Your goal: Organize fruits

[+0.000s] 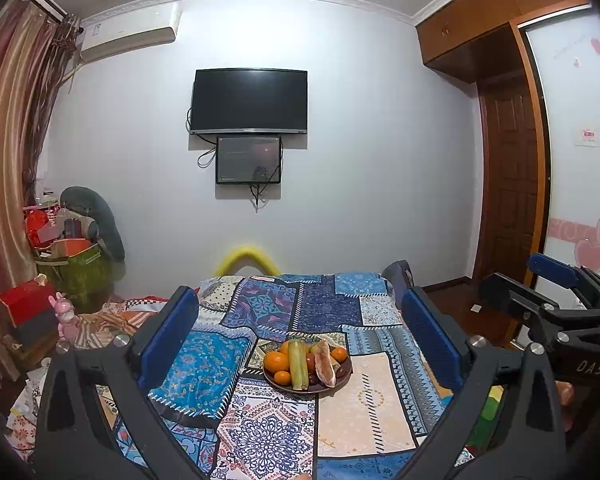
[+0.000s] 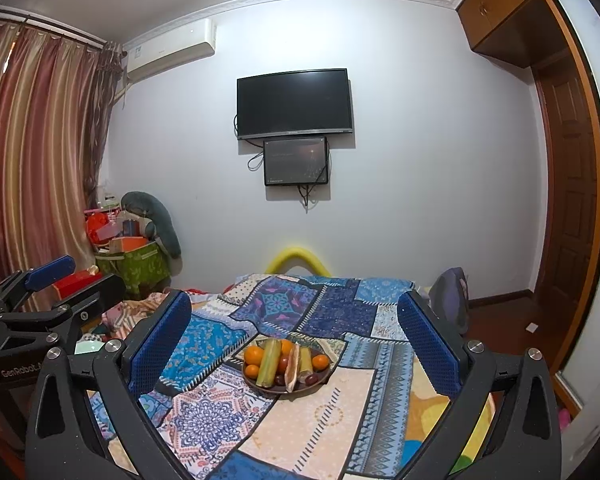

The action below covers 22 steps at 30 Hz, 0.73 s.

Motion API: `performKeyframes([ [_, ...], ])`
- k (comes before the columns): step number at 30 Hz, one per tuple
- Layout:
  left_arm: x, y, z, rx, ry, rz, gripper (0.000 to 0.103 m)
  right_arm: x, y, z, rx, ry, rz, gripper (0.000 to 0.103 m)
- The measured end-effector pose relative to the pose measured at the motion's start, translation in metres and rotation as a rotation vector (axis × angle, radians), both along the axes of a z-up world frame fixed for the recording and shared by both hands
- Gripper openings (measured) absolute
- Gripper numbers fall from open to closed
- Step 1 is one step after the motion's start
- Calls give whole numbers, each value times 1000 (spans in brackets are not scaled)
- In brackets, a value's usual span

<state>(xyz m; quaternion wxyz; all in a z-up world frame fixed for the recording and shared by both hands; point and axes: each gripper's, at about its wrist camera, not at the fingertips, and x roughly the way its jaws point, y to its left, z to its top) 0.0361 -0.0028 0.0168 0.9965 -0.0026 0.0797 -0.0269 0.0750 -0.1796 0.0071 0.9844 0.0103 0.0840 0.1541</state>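
While left view hides it, grapes [image 2: 311,379] visible.

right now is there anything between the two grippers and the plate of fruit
Nothing visible stands in the way. The plate of fruit sits alone on the patchwork cloth, ahead of the open left gripper and the open right gripper. Only bare cloth lies between each gripper and the plate, and neither touches it.
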Motion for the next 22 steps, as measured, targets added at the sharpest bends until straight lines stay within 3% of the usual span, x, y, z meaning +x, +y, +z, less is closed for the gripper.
performKeyframes([
  [22, 2, -2, -3, 8, 19, -23, 103, 0, -2, 0, 2, 7, -1, 103],
])
